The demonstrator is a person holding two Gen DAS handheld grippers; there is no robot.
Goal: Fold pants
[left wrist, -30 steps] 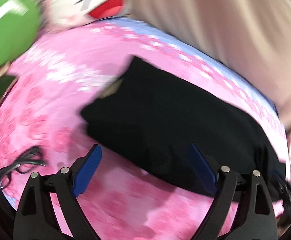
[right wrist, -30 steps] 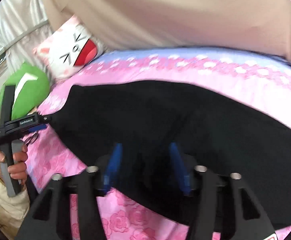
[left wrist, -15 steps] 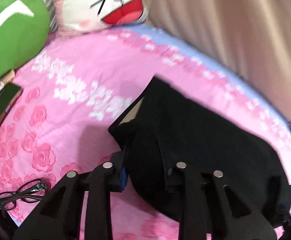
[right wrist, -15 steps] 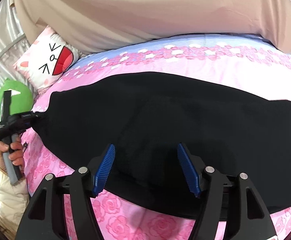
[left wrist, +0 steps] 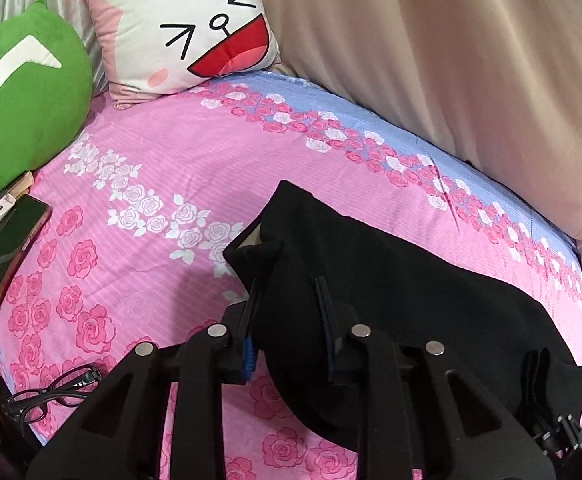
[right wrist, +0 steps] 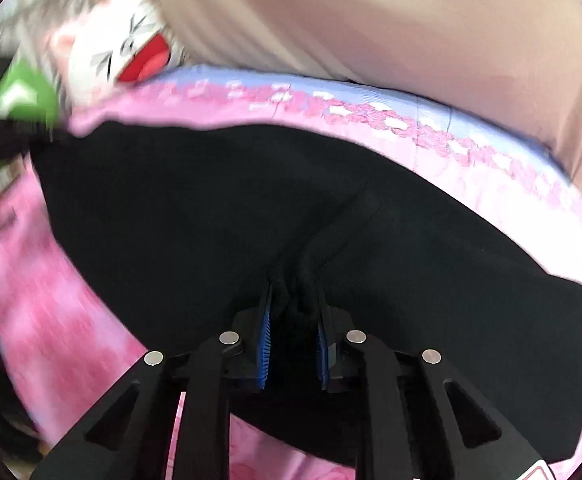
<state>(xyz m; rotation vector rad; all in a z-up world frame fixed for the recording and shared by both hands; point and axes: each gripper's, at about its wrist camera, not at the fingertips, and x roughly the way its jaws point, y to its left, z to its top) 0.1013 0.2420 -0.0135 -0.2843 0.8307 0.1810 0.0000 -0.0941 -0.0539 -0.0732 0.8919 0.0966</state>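
Pants [left wrist: 411,292] judged soft, limp, light — best pinched at edges; left gripper [left wrist: 287,312] and right gripper [right wrist: 293,320] fingers were clamped on bunched cloth, right's just closed.

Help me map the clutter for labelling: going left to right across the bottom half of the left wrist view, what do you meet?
Phone → glasses → left gripper, shut on the black pants.

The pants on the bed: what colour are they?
Plain black pants; clearest in the left wrist view.
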